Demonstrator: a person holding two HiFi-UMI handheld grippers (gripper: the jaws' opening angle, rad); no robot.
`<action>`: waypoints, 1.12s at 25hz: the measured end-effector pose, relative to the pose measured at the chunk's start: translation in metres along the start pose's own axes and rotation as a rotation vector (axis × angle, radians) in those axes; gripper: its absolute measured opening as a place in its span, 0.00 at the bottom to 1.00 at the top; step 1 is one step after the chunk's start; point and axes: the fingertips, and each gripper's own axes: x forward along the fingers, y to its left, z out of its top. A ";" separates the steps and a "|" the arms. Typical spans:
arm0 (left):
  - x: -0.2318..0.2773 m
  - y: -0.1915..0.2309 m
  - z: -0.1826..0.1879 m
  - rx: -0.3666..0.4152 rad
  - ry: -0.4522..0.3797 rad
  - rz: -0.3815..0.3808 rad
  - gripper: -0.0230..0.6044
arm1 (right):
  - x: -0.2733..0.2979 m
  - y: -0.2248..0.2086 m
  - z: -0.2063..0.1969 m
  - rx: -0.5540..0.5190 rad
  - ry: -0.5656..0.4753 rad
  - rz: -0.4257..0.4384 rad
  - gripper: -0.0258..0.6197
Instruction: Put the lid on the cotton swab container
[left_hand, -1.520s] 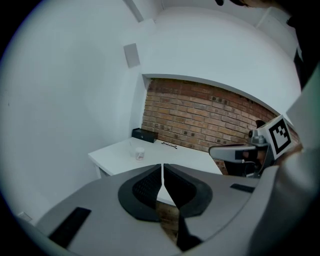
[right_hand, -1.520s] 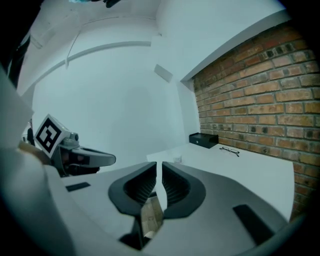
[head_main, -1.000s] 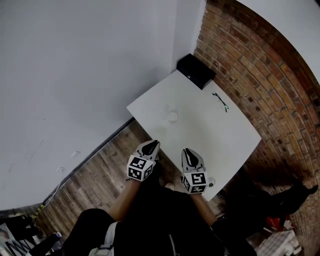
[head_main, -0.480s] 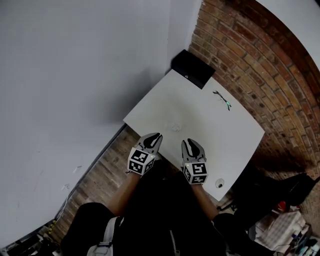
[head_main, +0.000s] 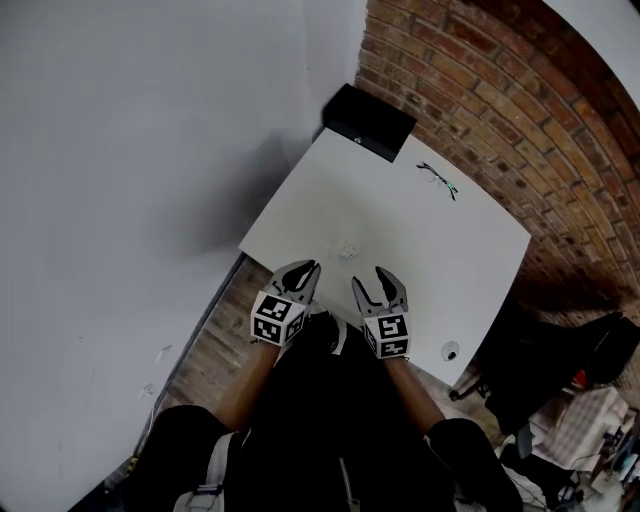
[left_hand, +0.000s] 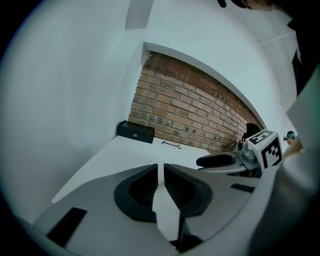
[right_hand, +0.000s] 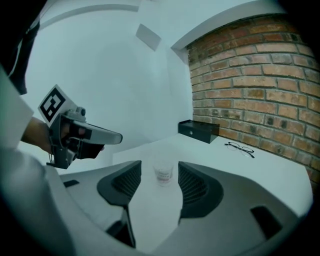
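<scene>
The clear cotton swab container (head_main: 347, 248) stands upright and uncovered on the white table (head_main: 420, 230), a little ahead of both grippers. In the right gripper view the container (right_hand: 163, 174) shows through the gap between the jaws, farther out on the table. My right gripper (head_main: 378, 284) is open; its jaws have just been opening and nothing is between them. My left gripper (head_main: 301, 272) hovers at the table's near edge with its jaws shut and empty (left_hand: 161, 169). A small round lid (head_main: 450, 351) lies near the table's front right edge, to the right of my right gripper.
A black box (head_main: 368, 122) sits at the table's far corner against the brick wall (head_main: 500, 90). A pair of glasses (head_main: 438, 180) lies near the wall side. Wooden floor (head_main: 215, 340) runs along the table's left edge. Dark clutter (head_main: 560, 370) lies right of the table.
Both grippers have moved forward to the table's near edge, closer to the container. The right gripper's jaws have gone from shut to open.
</scene>
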 end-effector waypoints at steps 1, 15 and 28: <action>0.001 0.000 -0.001 0.002 0.004 -0.003 0.08 | 0.003 0.001 -0.003 -0.011 0.007 0.004 0.39; 0.010 0.017 -0.009 -0.034 0.032 0.039 0.08 | 0.069 -0.006 -0.049 -0.033 0.135 0.069 0.44; 0.021 0.023 -0.017 -0.064 0.080 0.041 0.08 | 0.101 -0.005 -0.058 -0.038 0.175 0.091 0.44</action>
